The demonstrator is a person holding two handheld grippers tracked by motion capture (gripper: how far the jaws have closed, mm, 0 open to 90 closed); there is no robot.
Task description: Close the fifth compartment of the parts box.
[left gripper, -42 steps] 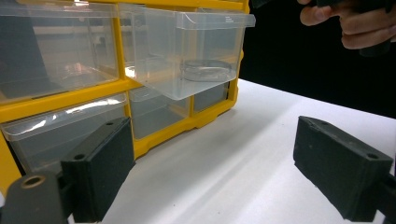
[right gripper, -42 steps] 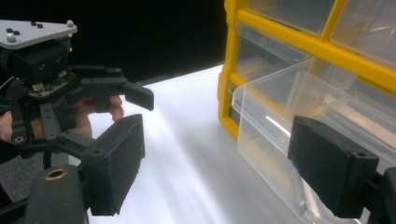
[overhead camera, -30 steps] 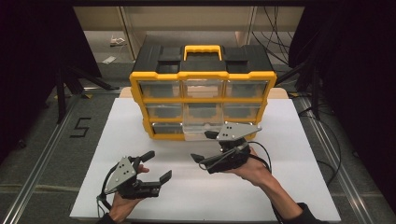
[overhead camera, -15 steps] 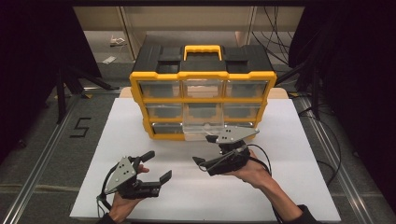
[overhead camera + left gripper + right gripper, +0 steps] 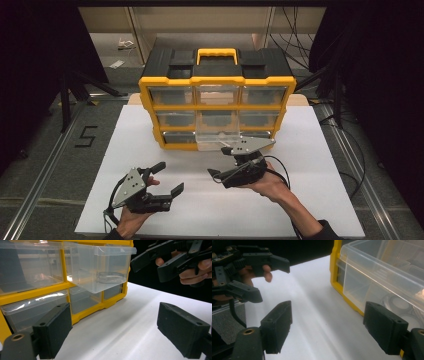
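Since a second ago our right gripper (image 5: 224, 169) has drawn slightly back from the clear drawer (image 5: 220, 140), jaws narrowing yet apart and empty. Our left gripper (image 5: 167, 179) rests wide apart on the white surface (image 5: 300, 200). Beyond, that drawer juts from the yellow organizer (image 5: 216, 107).

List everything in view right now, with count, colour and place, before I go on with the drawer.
Organiser cabinet: one, yellow frame, black top, back of the board.
Pulled-out drawer: one, clear, bottom row, middle.
Roll of clear tape: one, inside that drawer.
Board: one, white, on the table.
Left gripper: one, black, open, front left.
Right gripper: one, black, jaws apart and just closing a little, nothing between them, before the drawer.
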